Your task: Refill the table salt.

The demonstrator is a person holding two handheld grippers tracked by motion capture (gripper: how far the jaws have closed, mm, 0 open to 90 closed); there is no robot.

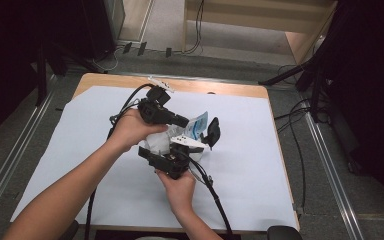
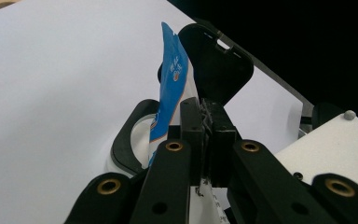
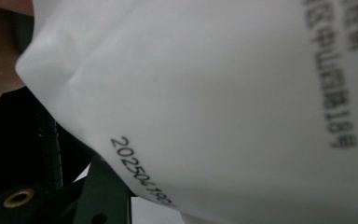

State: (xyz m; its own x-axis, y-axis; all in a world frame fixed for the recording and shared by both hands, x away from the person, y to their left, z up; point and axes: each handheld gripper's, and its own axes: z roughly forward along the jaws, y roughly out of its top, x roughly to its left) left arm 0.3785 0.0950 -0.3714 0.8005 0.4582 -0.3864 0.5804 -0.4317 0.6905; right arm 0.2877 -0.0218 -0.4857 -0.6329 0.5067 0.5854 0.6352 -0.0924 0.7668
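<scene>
Left gripper [image 2: 204,122]: I see its jaws clenched tight on a thin edge of the pouch; in the left gripper view the pads meet with only the film between them.
Right gripper [image 1: 172,159]: I have it nearer me, below the left one in the high view, jaws partly apart with the pouch's body against them. I cannot tell whether the pads press on it, since the white film covers them in the right gripper view.
Pouch [image 1: 196,126]: white plastic with a blue printed panel, held up off the sheet between the two grippers, near the table's middle. In the right gripper view its white face [image 3: 223,93] carries black print and a date stamp.
Black clip piece [image 2: 216,63]: a dark rounded part stands upright just behind the pouch's blue panel, touching or just beside it; I cannot tell which.
Hands: left hand [image 1: 132,129] wraps the upper gripper, right hand [image 1: 180,190] the lower.
Surroundings: white sheet [image 1: 260,165] covers the wooden table [image 1: 220,89]; cables trail off the near edge.
Obstruction: the pouch blocks my look at the right jaws.
</scene>
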